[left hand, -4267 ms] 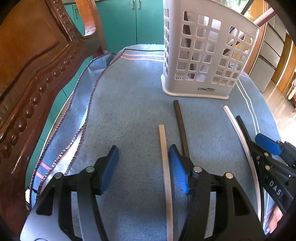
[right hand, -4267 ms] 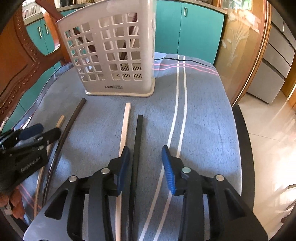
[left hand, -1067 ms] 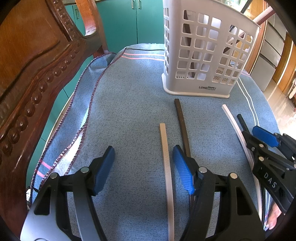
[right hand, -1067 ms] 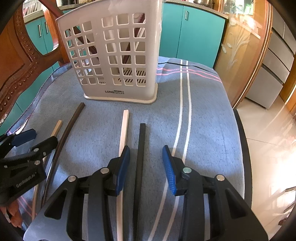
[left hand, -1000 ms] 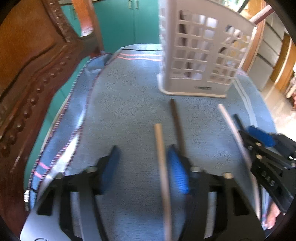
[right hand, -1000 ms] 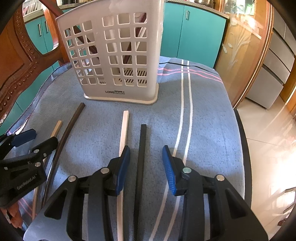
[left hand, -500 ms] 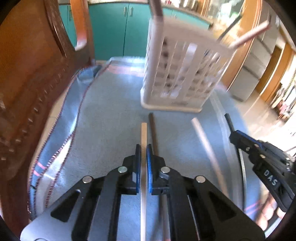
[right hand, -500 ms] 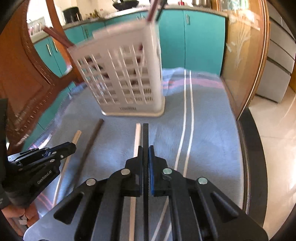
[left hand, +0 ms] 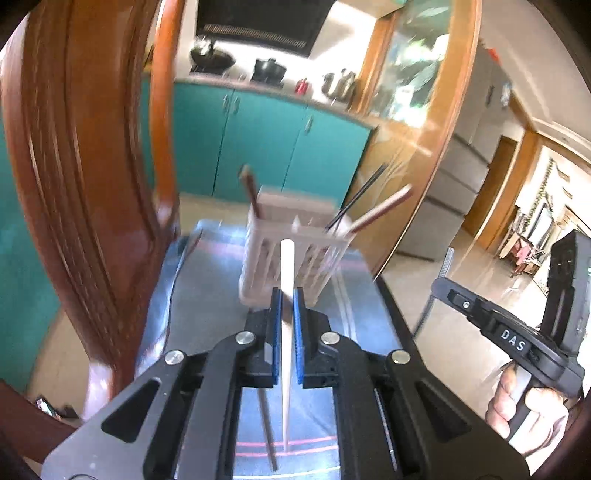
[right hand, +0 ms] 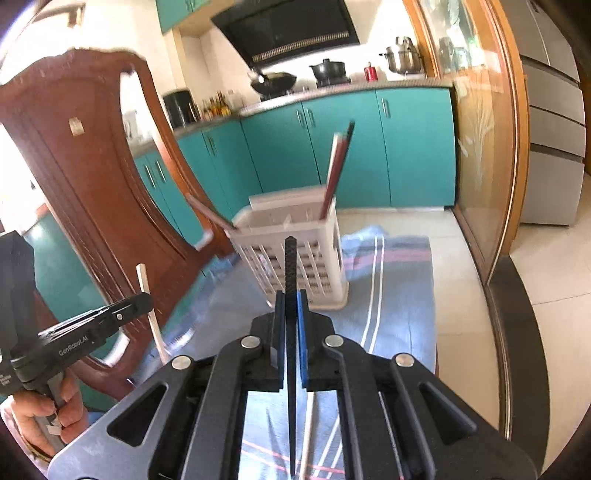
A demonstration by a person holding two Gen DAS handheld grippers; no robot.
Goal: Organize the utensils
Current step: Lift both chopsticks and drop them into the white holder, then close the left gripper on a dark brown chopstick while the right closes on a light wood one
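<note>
A kitchen with teal cabinets (right hand: 413,147) and a dark range hood (right hand: 288,29) filled the upper half of both views, and a carved wooden chair back (left hand: 85,184) took up the left side of the left wrist view. A blue striped cloth (right hand: 399,295) covered the table in the middle and lower part of each frame.

The white slatted basket (right hand: 295,258) stood upright on the cloth at the centre of the right wrist view (its outline was smeared by blur), with several dark and reddish chopsticks (right hand: 336,166) leaning out of its top.

The left gripper (left hand: 287,321) sat at lower centre of its own view, its blue pads pressed together on a pale chopstick (left hand: 286,266) that ran from the bottom of the frame up to a point in front of the basket. A dark chopstick (left hand: 267,432) lay on the cloth below it, seen between the gripper's arms.

The right gripper (right hand: 291,321) pinched a black chopstick (right hand: 291,266) the same way, its ridged end rising over the basket's front. A pale stick (right hand: 308,435) lay on the cloth beneath.

At the right edge of the left wrist view a hand (left hand: 528,410) gripped the right gripper's handle; at lower left of the right wrist view another hand (right hand: 44,417) held the left one.
</note>
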